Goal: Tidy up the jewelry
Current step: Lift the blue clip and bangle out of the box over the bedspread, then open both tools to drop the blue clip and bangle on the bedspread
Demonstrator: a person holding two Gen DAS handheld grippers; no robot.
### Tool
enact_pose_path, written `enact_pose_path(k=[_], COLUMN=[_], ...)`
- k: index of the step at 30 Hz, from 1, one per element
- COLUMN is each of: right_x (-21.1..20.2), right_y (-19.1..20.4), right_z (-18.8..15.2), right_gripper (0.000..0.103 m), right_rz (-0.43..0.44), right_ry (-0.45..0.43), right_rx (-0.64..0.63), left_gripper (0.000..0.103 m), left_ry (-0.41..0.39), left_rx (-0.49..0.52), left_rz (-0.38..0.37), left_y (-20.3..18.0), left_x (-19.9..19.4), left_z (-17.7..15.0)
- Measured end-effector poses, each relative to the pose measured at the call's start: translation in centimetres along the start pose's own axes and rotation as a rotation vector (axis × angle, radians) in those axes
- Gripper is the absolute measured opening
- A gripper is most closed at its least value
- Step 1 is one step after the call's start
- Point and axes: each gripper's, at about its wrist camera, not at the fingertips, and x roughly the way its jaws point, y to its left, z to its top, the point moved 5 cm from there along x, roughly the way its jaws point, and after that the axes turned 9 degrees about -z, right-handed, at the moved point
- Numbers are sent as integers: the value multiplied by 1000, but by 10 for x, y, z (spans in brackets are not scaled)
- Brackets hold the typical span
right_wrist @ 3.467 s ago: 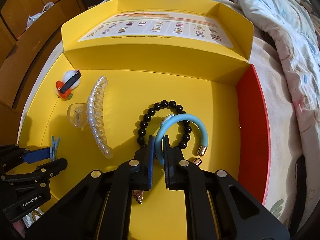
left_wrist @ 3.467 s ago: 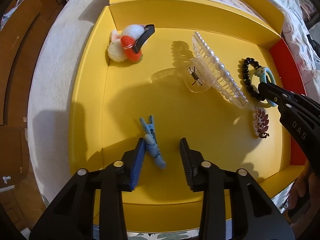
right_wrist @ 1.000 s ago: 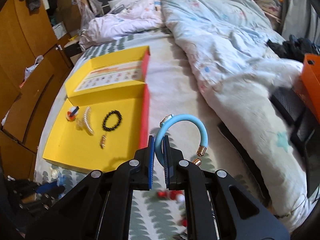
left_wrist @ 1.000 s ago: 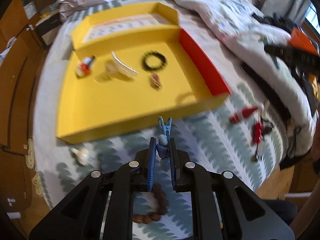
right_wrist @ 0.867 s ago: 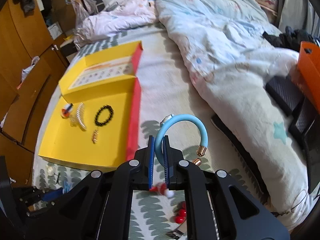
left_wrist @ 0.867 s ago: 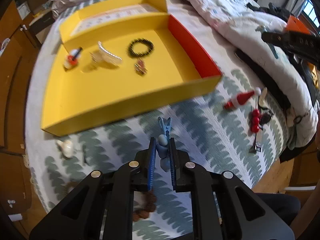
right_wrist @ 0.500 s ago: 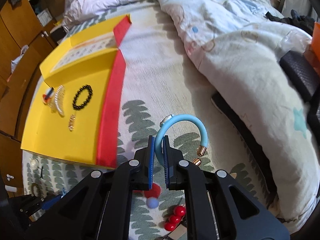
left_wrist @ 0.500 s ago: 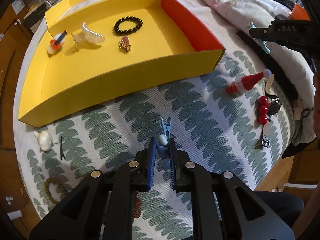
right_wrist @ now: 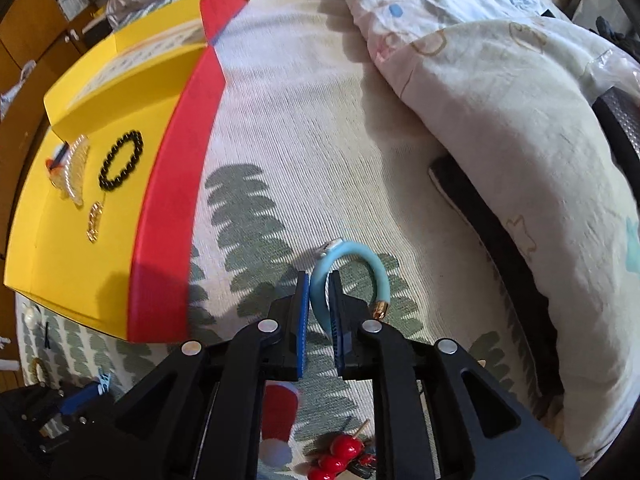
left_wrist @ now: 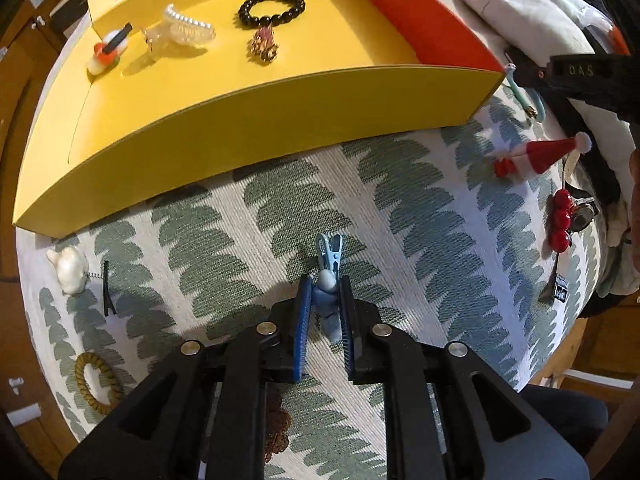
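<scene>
The yellow box (left_wrist: 248, 92) lies on the leaf-patterned bedspread (left_wrist: 420, 216), its front wall just beyond both grippers, with open cloth between. The left gripper (left_wrist: 325, 312), jaws opening, has the blue clip (left_wrist: 327, 296) between them. The right gripper (right_wrist: 319, 300), jaws opening, has the blue bangle (right_wrist: 320, 288) between them.

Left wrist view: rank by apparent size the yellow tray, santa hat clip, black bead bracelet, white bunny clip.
1. yellow tray
2. santa hat clip
3. black bead bracelet, though it lies farther from the camera, so true size is unsure
4. white bunny clip
</scene>
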Motion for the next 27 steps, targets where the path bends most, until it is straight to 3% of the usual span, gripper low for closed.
enact_pose_path(k=[3, 7, 11, 15, 18, 22, 27], right_x=[-7, -25, -48, -74, -93, -102, -93], right_y=[0, 1, 4, 16, 34, 71, 111], right_z=[1, 5, 13, 20, 25, 28, 32], right_gripper=[14, 18, 19, 19, 21, 37, 44], right_rz=[-17, -7, -11, 65, 115, 178, 191], right_ry=[-24, -60, -123, -194, -243, -244, -231], right_rx=[-2, 11, 24, 39, 14, -57, -121], left_gripper=[21, 44, 47, 47, 58, 62, 62], left_ry=[-7, -40, -69, -94, -140, -221, -297], left_rx=[5, 10, 7, -15, -57, -128, -258], left_rz=[-12, -32, -36, -66, -117, -140, -133], left_y=[-3, -6, -6, 7, 26, 58, 105], left_x=[-4, -20, -34, -49, -72, -105, -120], left_z=[1, 4, 7, 13, 26, 42, 55])
